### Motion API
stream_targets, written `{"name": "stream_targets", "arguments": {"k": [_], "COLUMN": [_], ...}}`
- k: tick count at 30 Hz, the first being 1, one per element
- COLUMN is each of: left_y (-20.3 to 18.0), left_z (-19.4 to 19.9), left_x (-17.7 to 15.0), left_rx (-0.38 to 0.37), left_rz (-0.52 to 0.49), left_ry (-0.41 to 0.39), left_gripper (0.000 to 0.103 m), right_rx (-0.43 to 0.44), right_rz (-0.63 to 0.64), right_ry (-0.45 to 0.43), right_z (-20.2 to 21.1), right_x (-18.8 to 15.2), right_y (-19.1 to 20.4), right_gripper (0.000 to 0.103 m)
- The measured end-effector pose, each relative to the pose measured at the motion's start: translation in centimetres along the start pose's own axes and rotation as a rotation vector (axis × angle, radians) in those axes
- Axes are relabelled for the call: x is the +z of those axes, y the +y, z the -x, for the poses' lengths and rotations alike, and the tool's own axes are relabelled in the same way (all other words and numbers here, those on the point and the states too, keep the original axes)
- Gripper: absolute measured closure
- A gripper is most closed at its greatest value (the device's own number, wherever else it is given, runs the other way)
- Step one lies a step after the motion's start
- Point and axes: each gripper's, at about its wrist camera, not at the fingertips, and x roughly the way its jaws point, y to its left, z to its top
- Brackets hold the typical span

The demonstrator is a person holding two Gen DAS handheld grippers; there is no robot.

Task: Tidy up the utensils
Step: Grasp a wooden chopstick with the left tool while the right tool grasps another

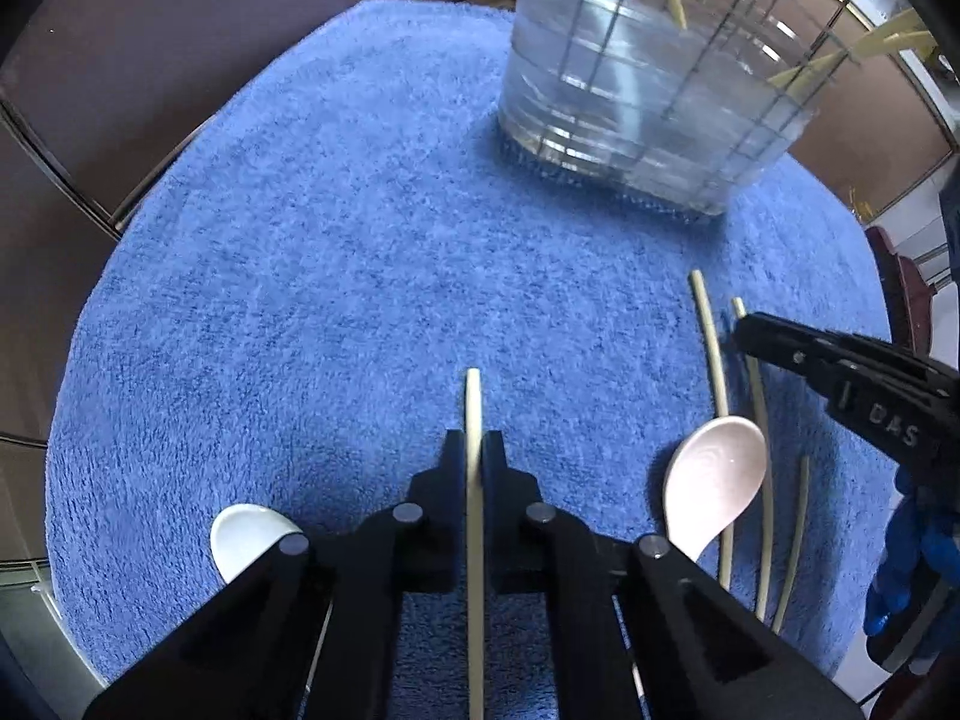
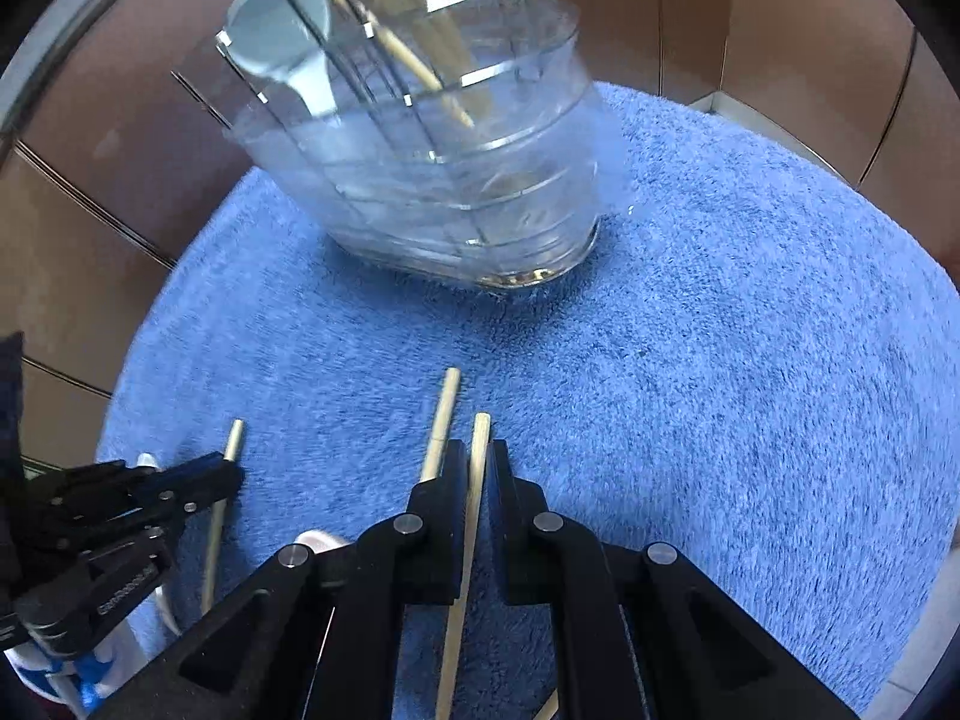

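In the left wrist view my left gripper (image 1: pixel 474 447) is shut on a pale chopstick (image 1: pixel 473 396) that lies on the blue towel (image 1: pixel 360 240). A white spoon (image 1: pixel 246 531) lies to its left and a pink spoon (image 1: pixel 714 480) to its right. My right gripper (image 2: pixel 478 459) is shut on another chopstick (image 2: pixel 480 432), with a loose chopstick (image 2: pixel 443 414) just to its left. The right gripper (image 1: pixel 744 327) also shows in the left wrist view, among chopsticks (image 1: pixel 711 348). A clear holder (image 2: pixel 432 180) stands behind with a spoon (image 2: pixel 282 30) and chopsticks in it.
The towel lies on a brown tiled surface (image 1: pixel 150 60). One more chopstick (image 1: pixel 795 540) lies at the towel's right edge. The clear holder (image 1: pixel 630 108) stands at the back right in the left wrist view. A blue-gloved hand (image 1: pixel 912 564) holds the right gripper.
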Motion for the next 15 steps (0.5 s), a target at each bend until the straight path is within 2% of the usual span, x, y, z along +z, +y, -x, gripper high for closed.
{"name": "stream_targets", "arguments": {"k": [6,15], "left_y": [1.6,0.3], "left_z": [4.1,10.1], "left_x": [-2.2,-6.0], "left_rx": [-0.043,-0.019], "left_rz": [0.044,0.019], "left_ry": [-0.141,-0.341], "left_gripper": [0.099,0.099], "right_rx": [0.069,0.163], "right_rz": [-0.002,0.02], "right_ry": [-0.109,-0.318], "right_z": [4.2,11.5], "right_x": [-1.5,-6.6], "right_y": [-0.4,-0.1], "right_gripper": [0.097,0.097]}}
